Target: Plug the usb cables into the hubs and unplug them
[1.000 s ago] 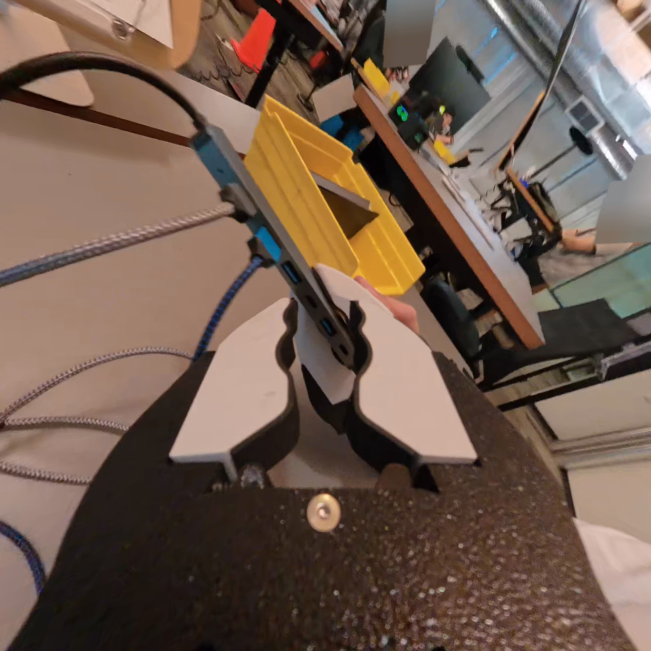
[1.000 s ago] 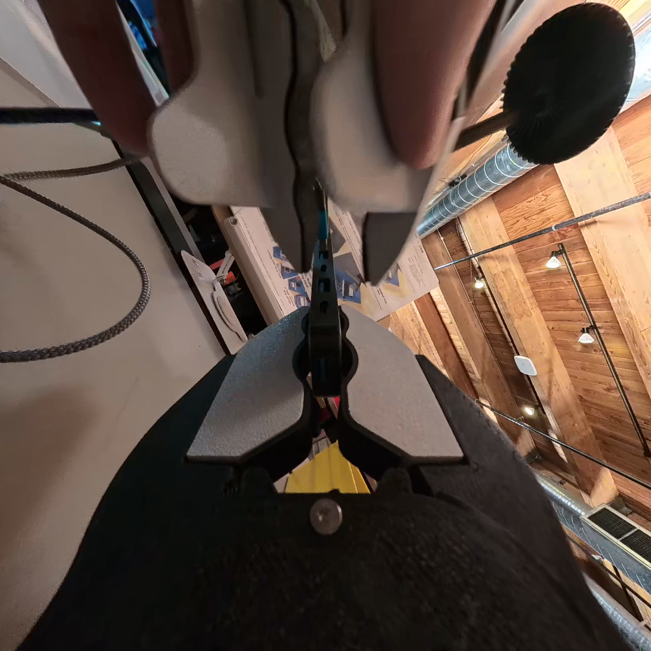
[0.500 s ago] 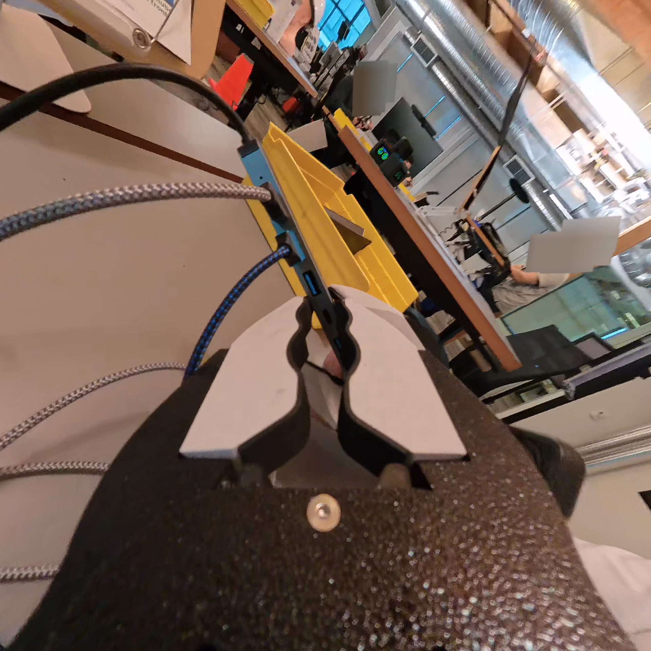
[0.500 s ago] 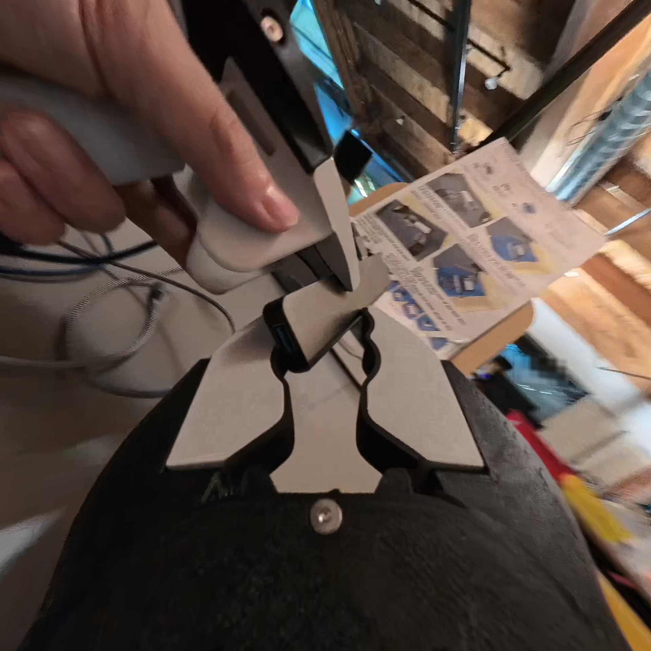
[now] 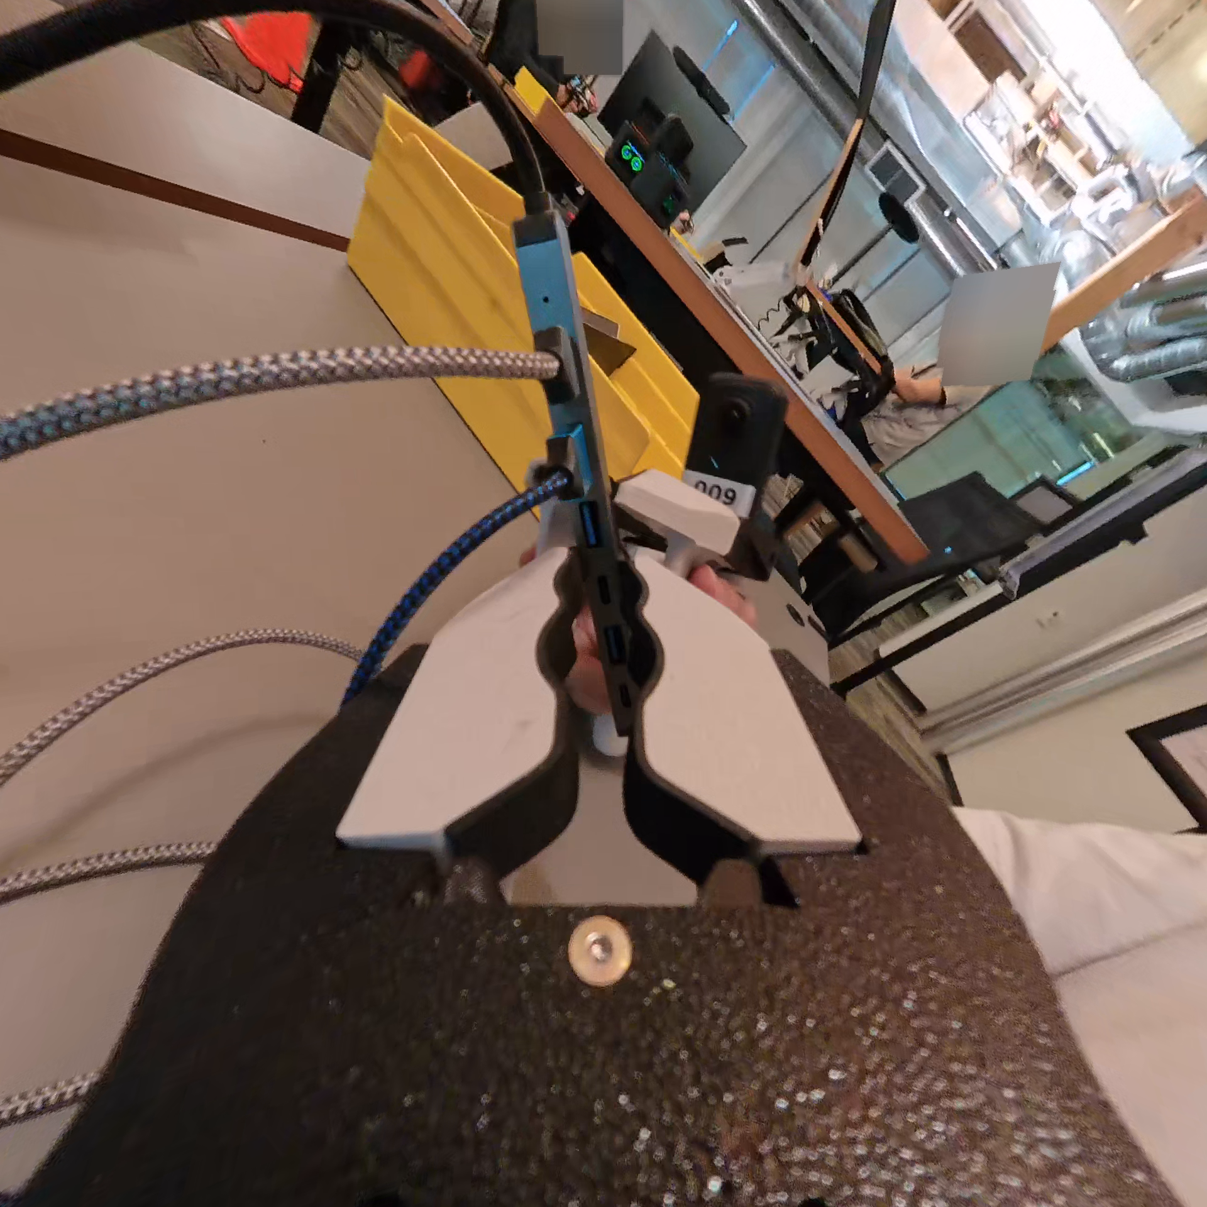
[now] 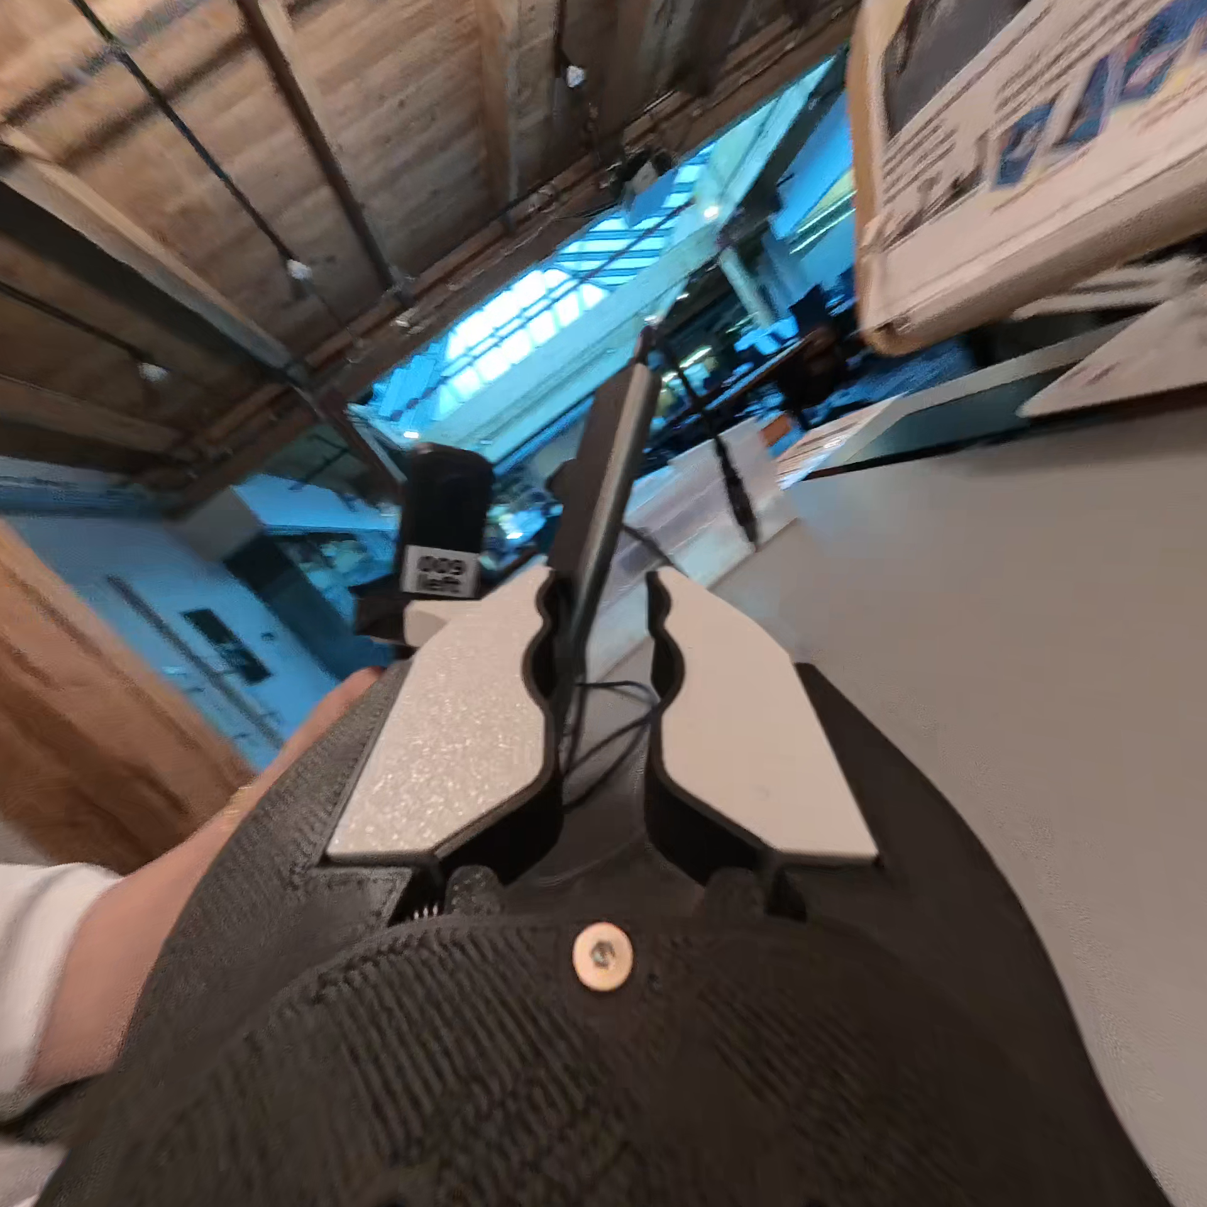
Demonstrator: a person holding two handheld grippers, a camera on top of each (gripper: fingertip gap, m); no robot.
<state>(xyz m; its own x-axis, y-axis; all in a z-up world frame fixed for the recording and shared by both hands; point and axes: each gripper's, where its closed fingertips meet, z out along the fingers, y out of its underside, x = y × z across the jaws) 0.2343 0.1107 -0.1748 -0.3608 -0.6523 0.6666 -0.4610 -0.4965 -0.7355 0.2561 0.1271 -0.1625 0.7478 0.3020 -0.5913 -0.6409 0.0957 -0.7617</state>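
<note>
— Three cables meet the hub (image 5: 567, 398) from the left: a black cable (image 5: 405, 26) enters its far end, a grey braided cable (image 5: 274, 379) is plugged into its side, and a blue braided cable (image 5: 457, 555) sits in the port just below.

— And the left tool (image 5: 604, 581)?

— Its fingers are closed most of the way, with the hub's near end clamped between them. The hub stands lifted off the pale desk (image 5: 196, 522), in front of a yellow bin (image 5: 444, 261).

— Further right?

— The right tool (image 5: 679, 509) shows beyond the hub, a black camera above it. In its own view, the right tool (image 6: 601, 588) has its fingers parted with a clear gap; the hub (image 6: 607, 470), seen edge-on, lies against the left finger (image 6: 457, 718) only, so nothing is gripped. A hand (image 6: 313, 718) shows at the lower left.
</note>
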